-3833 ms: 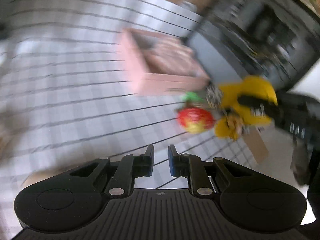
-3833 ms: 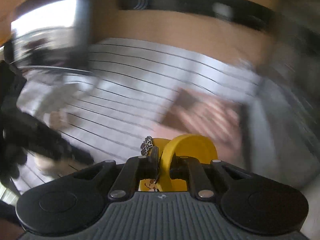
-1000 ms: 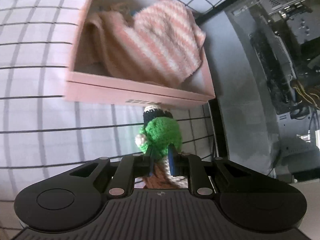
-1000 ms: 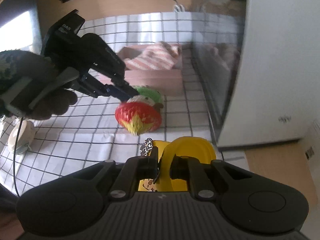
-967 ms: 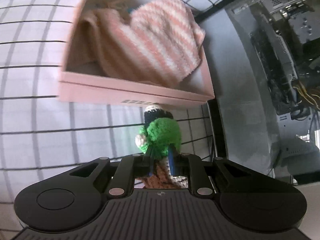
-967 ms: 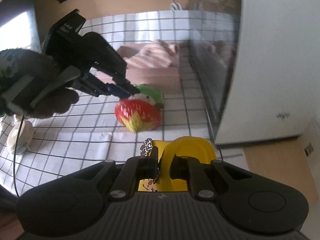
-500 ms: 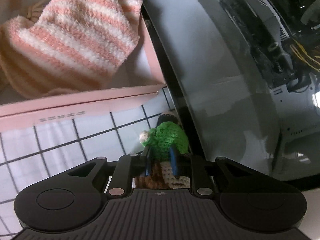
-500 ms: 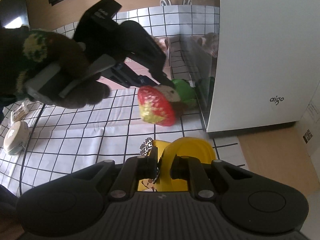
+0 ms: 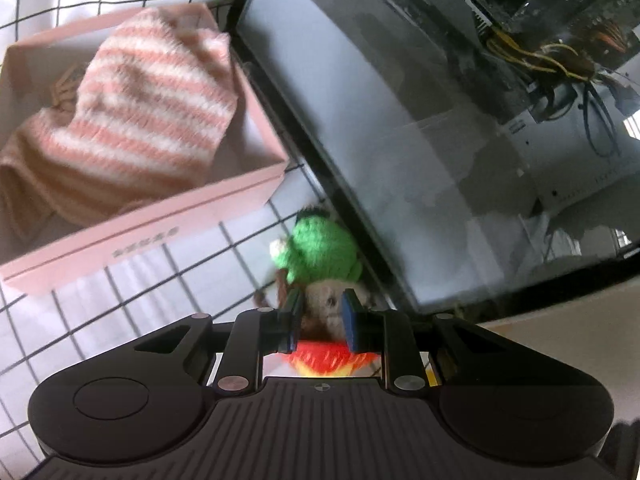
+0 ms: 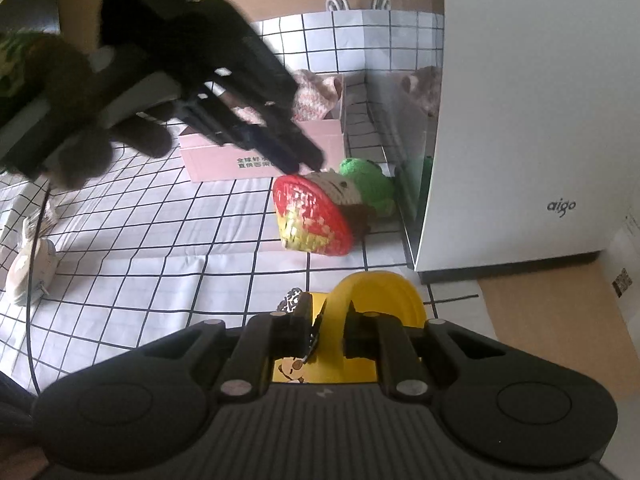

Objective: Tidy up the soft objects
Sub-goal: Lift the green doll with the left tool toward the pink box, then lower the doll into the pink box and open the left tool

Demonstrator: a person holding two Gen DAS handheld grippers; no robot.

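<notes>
A crocheted strawberry doll (image 10: 316, 212) with a red-yellow body, beige face and green cap (image 9: 322, 250) lies on the checked cloth beside the computer case. My left gripper (image 9: 322, 312) hovers just over the doll's face with its jaws a little apart, not gripping; it also shows in the right wrist view (image 10: 304, 166). My right gripper (image 10: 328, 330) is shut on a yellow soft toy (image 10: 376, 296) low over the cloth. A pink box (image 9: 152, 220) holds a pink-and-white striped knit (image 9: 148, 112).
A computer case with a glass side (image 9: 420, 128) and white front (image 10: 516, 120) stands at the right, close to the doll. A small white object on a cable (image 10: 32, 264) lies at the far left. The wooden desk (image 10: 552, 320) shows past the cloth's edge.
My left gripper has let go of the strawberry doll, opened a little and drawn back; the doll now lies on the cloth by the case. The right gripper still holds the yellow toy.
</notes>
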